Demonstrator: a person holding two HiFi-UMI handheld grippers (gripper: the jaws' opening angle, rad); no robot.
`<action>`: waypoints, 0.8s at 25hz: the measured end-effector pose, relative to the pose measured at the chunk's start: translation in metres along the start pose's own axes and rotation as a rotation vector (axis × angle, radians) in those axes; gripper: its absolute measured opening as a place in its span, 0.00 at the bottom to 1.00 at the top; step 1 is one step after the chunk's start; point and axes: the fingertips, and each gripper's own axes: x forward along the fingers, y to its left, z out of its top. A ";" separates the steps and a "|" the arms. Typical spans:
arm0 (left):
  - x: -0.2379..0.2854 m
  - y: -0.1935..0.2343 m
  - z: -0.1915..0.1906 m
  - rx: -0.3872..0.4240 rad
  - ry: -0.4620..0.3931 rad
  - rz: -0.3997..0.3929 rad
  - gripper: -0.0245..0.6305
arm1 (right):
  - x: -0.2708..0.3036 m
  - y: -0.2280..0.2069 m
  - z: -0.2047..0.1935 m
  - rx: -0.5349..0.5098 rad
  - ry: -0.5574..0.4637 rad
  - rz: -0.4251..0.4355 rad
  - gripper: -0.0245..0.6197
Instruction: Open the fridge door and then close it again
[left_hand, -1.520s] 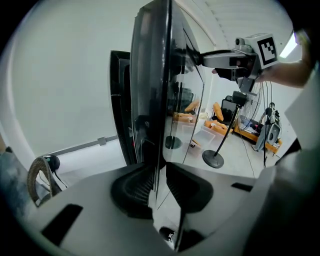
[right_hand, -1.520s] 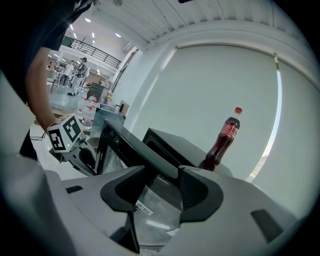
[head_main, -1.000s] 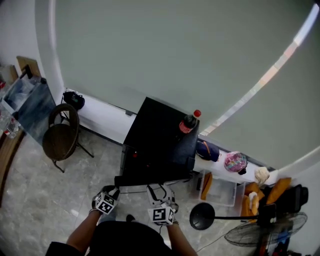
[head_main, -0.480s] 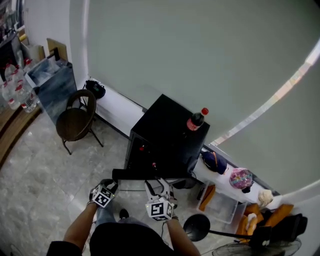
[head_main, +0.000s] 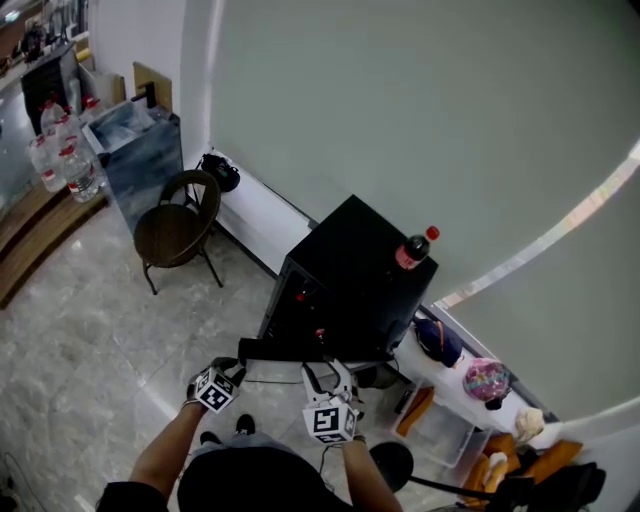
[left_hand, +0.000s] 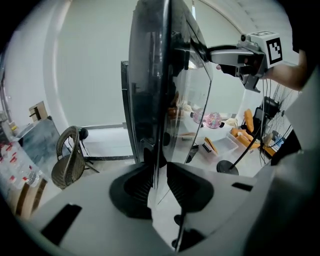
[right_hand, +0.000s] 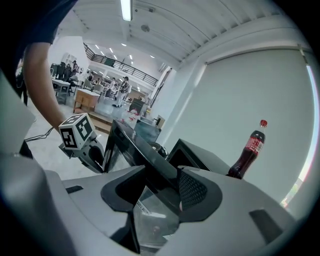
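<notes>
My left gripper (left_hand: 159, 175) is pinching the free edge of the open door (left_hand: 150, 100), jaws narrow. My right gripper (right_hand: 162, 187) is clamping the door's top edge in front of the fridge (head_main: 345, 280).

Head view overhead; gripper views close on fridge door (left_hand: 160, 75)
</notes>
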 end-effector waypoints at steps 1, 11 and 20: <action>0.000 -0.002 -0.002 -0.005 -0.001 0.001 0.17 | -0.001 0.000 0.001 0.002 -0.002 0.002 0.34; -0.018 -0.039 -0.019 -0.035 0.013 0.034 0.16 | -0.022 0.014 -0.005 -0.056 0.005 0.068 0.34; -0.035 -0.082 -0.035 -0.060 -0.016 0.055 0.16 | -0.046 0.023 -0.009 -0.084 -0.049 0.107 0.34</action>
